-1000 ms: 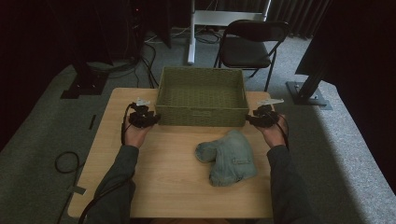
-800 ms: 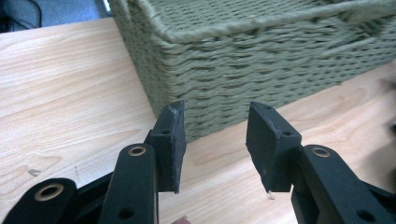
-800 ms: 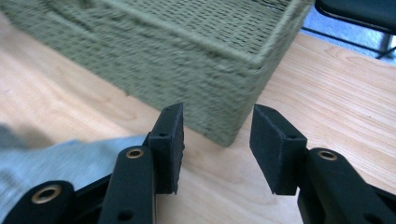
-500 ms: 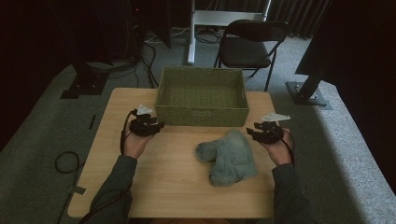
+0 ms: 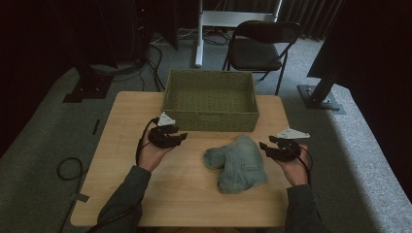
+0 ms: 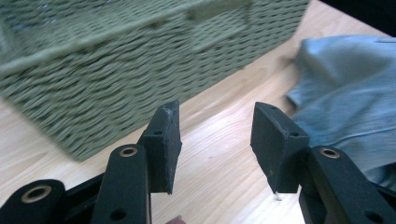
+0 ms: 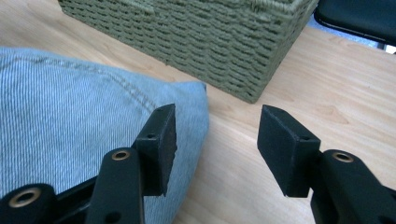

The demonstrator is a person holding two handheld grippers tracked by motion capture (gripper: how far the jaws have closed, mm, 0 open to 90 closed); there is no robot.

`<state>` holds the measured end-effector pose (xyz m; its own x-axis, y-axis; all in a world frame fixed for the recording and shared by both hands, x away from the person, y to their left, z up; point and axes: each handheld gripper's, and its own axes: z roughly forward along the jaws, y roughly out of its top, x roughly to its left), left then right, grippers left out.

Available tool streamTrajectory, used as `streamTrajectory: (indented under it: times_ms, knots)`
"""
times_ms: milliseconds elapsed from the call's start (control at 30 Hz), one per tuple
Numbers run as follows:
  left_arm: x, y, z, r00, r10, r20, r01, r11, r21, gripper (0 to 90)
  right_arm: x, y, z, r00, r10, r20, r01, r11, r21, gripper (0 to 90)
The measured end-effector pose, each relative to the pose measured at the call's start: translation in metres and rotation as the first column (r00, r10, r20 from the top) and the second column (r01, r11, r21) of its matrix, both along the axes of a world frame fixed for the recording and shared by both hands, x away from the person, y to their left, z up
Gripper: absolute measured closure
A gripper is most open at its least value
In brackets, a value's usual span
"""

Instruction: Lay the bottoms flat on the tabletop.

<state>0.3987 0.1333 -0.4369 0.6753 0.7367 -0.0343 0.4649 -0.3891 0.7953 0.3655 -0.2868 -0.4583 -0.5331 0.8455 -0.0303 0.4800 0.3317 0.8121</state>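
Both claws stand partly open and hold nothing. From above, the left gripper (image 5: 180,138) sits in the person's left hand (image 5: 154,151) over the near-left part of the wooden table (image 5: 121,160), its jaws pointing toward the middle. Its jaws have just been opening, and the left gripper view (image 6: 215,140) has only bare tabletop in the gap between the two black pads. The right gripper (image 5: 265,147) rests in the right hand (image 5: 294,162) on the other side, jaws pointing inward as well. Its jaws too have just been opening, with nothing between them; in the right gripper view (image 7: 215,147) one pad hangs above the edge of the cloth and the other above bare wood.

Between the two grippers lies a crumpled piece of blue denim (image 5: 237,162), flat on the table and near its middle. Its right edge comes close to the right gripper, while it lies farther from the left one. Stitched seams show on it in the right gripper view (image 7: 70,112).

Farther back, a green woven basket (image 5: 210,120) stands at the far edge of the table, just behind the denim. Beyond the table a dark folding chair (image 5: 260,48) stands on the grey floor.
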Motion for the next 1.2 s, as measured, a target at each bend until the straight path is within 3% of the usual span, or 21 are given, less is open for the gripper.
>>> streamTrajectory:
  times_ms: [233,433,600,700,800,933,1100,1200]
  knots:
    - [-0.011,-0.025,0.013,0.9964,-0.080,0.027,0.080,0.9968,0.004,51.9,-0.010,0.000,-0.005,0.9999,0.004,-0.010,-0.004,1.000,-0.008,44.8]
    - [-0.020,-0.049,0.023,0.9875,-0.151,0.043,0.151,0.9885,0.009,51.5,-0.017,-0.003,-0.008,0.9998,-0.003,-0.018,0.003,1.000,0.007,44.4]
    - [-0.034,-0.069,0.028,0.9719,-0.231,0.047,0.231,0.9730,0.002,51.4,-0.023,-0.002,-0.008,0.9998,0.005,-0.019,-0.005,1.000,0.001,43.9]
    - [-0.044,-0.080,0.030,0.9590,-0.279,0.052,0.279,0.9603,0.002,51.2,-0.024,-0.002,-0.008,0.9998,0.007,-0.016,-0.007,1.000,0.002,43.9]
    - [-0.051,-0.087,0.031,0.9516,-0.303,0.049,0.304,0.9526,-0.006,51.0,-0.026,-0.001,-0.008,0.9998,0.008,-0.015,-0.008,1.000,0.006,43.8]
    - [-0.057,-0.096,0.030,0.9406,-0.337,0.041,0.338,0.9412,-0.010,50.6,-0.028,0.001,-0.007,0.9998,0.017,-0.012,-0.017,1.000,0.002,43.7]
    - [-0.061,-0.112,0.025,0.9220,-0.386,0.034,0.386,0.9223,-0.010,49.5,-0.030,0.004,-0.007,0.9993,0.035,-0.010,-0.035,0.999,0.000,43.5]
    - [-0.058,-0.123,0.017,0.9162,-0.400,0.025,0.400,0.9165,0.020,49.6,-0.031,0.006,-0.005,0.9987,0.051,-0.005,-0.051,0.999,-0.003,43.3]
